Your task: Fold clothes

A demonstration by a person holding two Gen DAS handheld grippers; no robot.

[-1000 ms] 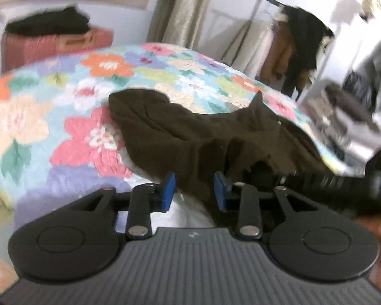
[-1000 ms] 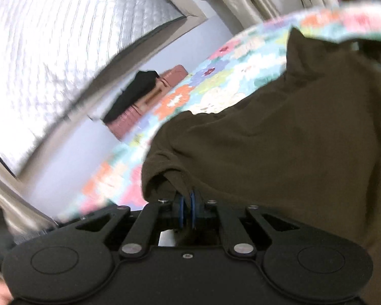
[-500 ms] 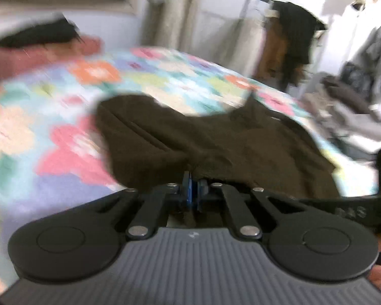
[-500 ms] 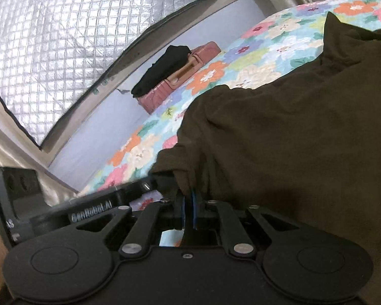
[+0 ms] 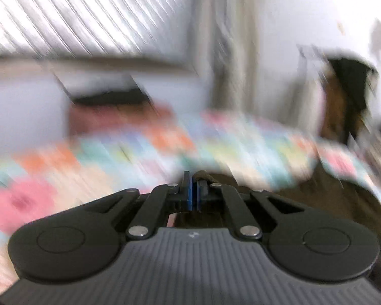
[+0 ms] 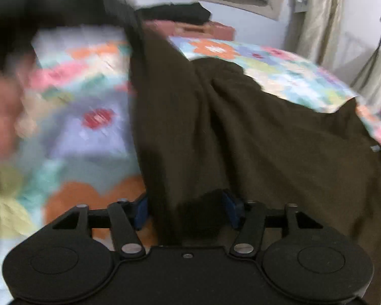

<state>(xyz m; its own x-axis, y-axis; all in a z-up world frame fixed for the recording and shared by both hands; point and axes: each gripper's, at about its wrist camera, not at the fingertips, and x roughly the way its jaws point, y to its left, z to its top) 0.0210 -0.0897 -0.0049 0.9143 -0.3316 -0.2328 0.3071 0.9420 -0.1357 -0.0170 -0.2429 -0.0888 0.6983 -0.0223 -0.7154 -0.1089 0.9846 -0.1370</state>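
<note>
My left tool (image 5: 193, 189) stayed pinched tight on a fold of the brown garment (image 5: 325, 198), just as it had been half a second earlier, the blue pads pressed together with cloth poking up between them. What changed was the view: it had swung upward and blurred heavily, so the garment that had filled the middle of the frame now showed only at 4 o'clock, trailing down and away from the pads, with the flowered bedspread (image 5: 139, 152) smeared across the centre.

My right tool (image 6: 188, 209) had let go. A half second before it was clamped shut on the hem; now its pads stood wide apart, and the brown garment (image 6: 254, 139) lay loosely between them, whether touching them I could not tell. The cloth ran from 6 o'clock up to a raised strip at 11 o'clock, spreading toward 3 o'clock over the bedspread (image 6: 89, 127). The pink suitcase (image 6: 203, 29) sat at 12 o'clock beyond the bed.
</note>
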